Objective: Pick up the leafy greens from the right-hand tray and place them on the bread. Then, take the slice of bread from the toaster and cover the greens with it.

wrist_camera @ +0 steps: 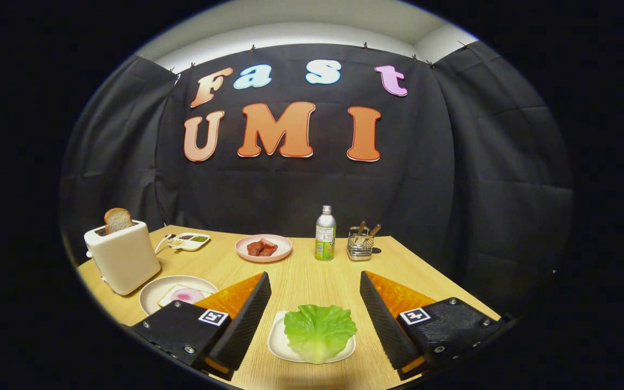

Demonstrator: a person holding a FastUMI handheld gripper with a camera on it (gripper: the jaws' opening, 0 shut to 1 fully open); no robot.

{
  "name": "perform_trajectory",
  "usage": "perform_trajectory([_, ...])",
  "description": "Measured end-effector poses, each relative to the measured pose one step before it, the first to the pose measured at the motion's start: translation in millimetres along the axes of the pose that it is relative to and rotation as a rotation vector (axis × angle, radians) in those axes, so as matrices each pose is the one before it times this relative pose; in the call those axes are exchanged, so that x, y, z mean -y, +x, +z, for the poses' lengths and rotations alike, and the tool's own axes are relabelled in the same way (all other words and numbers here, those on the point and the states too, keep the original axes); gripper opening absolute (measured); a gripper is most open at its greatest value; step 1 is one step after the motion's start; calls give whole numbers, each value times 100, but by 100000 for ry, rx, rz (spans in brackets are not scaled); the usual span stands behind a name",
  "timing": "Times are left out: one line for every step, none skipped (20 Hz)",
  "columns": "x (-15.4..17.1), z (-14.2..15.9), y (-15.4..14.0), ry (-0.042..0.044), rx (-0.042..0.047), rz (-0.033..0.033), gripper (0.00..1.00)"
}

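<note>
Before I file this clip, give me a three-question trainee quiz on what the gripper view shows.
1. True or false: the tongs are shut on the leafy greens.
2. Which thing stands between the pink plate of meat and the wire holder of utensils? A) the toaster B) the bottle C) the small sauce tray
3. Fill in: the slice of bread to be used as the cover sticks up out of the ____.

Key
1. False: the tongs are open, their fingers on either side of the greens, which lie on a small white tray.
2. B, the bottle.
3. The toaster.
</note>
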State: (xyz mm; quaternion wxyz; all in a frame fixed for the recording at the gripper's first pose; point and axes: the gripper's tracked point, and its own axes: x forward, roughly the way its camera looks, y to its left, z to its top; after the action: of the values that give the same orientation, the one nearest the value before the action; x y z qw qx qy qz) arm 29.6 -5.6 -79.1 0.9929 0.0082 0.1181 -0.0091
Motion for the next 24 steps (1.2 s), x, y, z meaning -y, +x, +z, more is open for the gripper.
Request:
perform_trajectory([-63,-639,328,-367,-2070,-102,99])
perform_trajectory([14,-758,279,-410,-2965,-190,99])
perform_trajectory([-174,-835,259,-173,-3134,542,99])
perform_trajectory([-260,-718,246,714,-2809,1332,99])
perform_trajectory([-218,-637,285,539,-2612,776,99])
perform_trajectory([10,-569,362,-568,-1977,-326,99])
perform_trajectory([277,-551,545,-1102,-1410,-768,99])
perform_trajectory([37,-436,351,-809,-1485,-370,99])
perform_trajectory([-31,-509,393,-222,-1815,-120,99])
perform_trajectory([-45,-540,347,95,-2070,164,99])
perform_trajectory([-116,-737,485,-253,-2517,-56,99])
perform_trajectory([-75,-699,398,-258,-2639,239,99])
perform_trajectory([-154,-624,347,-78,-2386,585,99])
perform_trajectory([-92,-554,252,-33,-2422,533,99])
perform_trajectory([-109,-523,306,-169,-1812,248,99])
perform_trajectory([16,-545,265,-486,-2004,-31,99])
perform_trajectory([77,-477,366,-215,-1867,47,99])
perform_trajectory([-38,-405,193,151,-1766,202,99])
perform_trajectory([-9,-284,231,635,-1686,273,99])
perform_trajectory([-135,-372,198,613,-2097,664,99])
perform_trajectory([8,-380,184,661,-1414,61,99])
perform_trajectory([144,-165,238,291,-1191,-129,99])
perform_trajectory([71,-274,137,330,-1160,-25,99])
perform_trajectory([-31,-197,158,191,-1210,123,99])
